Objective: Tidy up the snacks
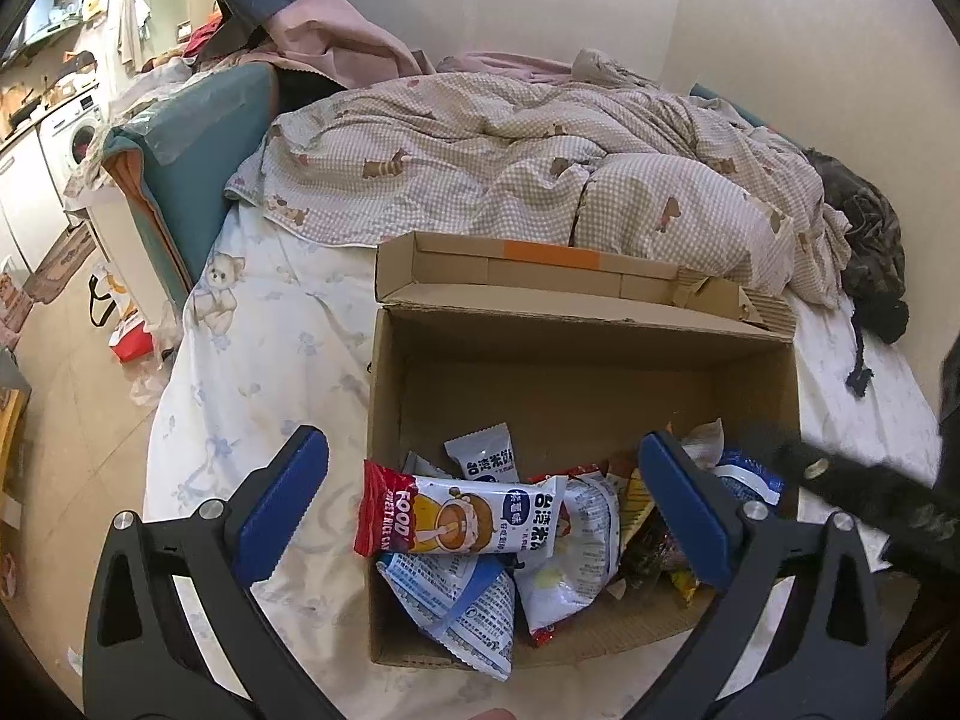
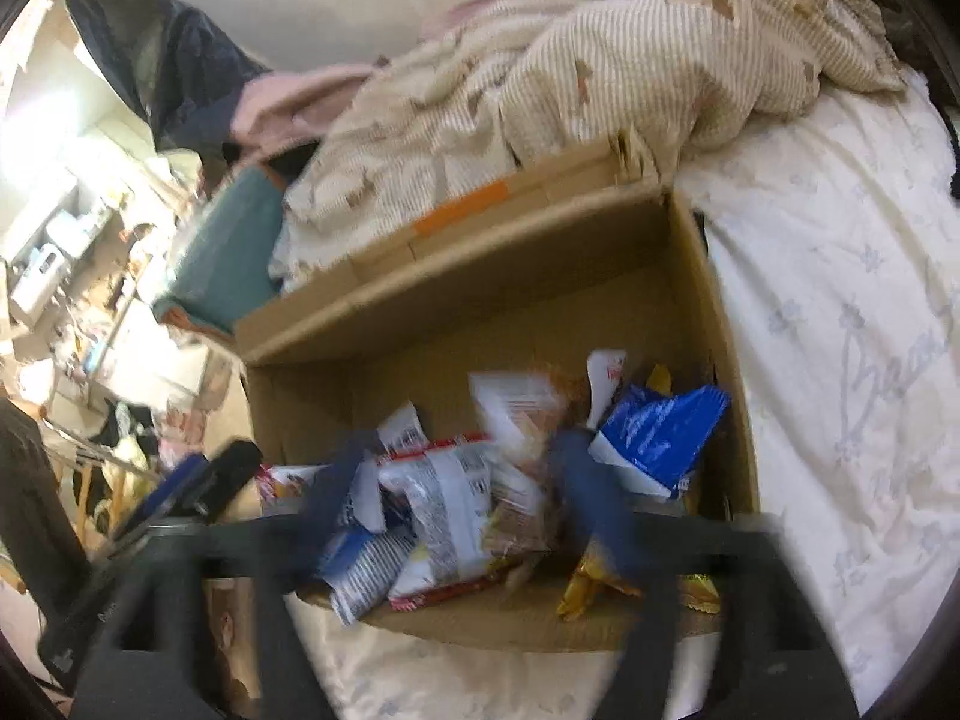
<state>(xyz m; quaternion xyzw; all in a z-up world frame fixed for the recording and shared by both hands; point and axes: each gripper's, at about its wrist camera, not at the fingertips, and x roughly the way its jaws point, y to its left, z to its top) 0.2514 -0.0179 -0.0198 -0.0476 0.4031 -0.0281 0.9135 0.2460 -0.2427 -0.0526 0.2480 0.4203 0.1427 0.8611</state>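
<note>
An open cardboard box (image 1: 576,372) stands on the bed, holding several snack packets. A red-and-white rice cracker packet (image 1: 462,516) lies over the box's left rim. My left gripper (image 1: 483,507) is open and empty, its blue pads either side of that packet, above the box's near end. In the blurred right wrist view the same box (image 2: 708,312) shows a blue-and-white packet (image 2: 660,438) and a white striped packet (image 2: 444,498). My right gripper (image 2: 462,492) is open and empty over the packets. Part of it shows blurred in the left wrist view (image 1: 864,480).
A rumpled checked duvet (image 1: 510,150) lies behind the box. The white bedsheet (image 1: 258,360) surrounds it. A teal cushion (image 1: 198,138) stands at the bed's left edge. The floor on the left holds a red bag (image 1: 129,339). Dark clothing (image 1: 870,240) lies at the right.
</note>
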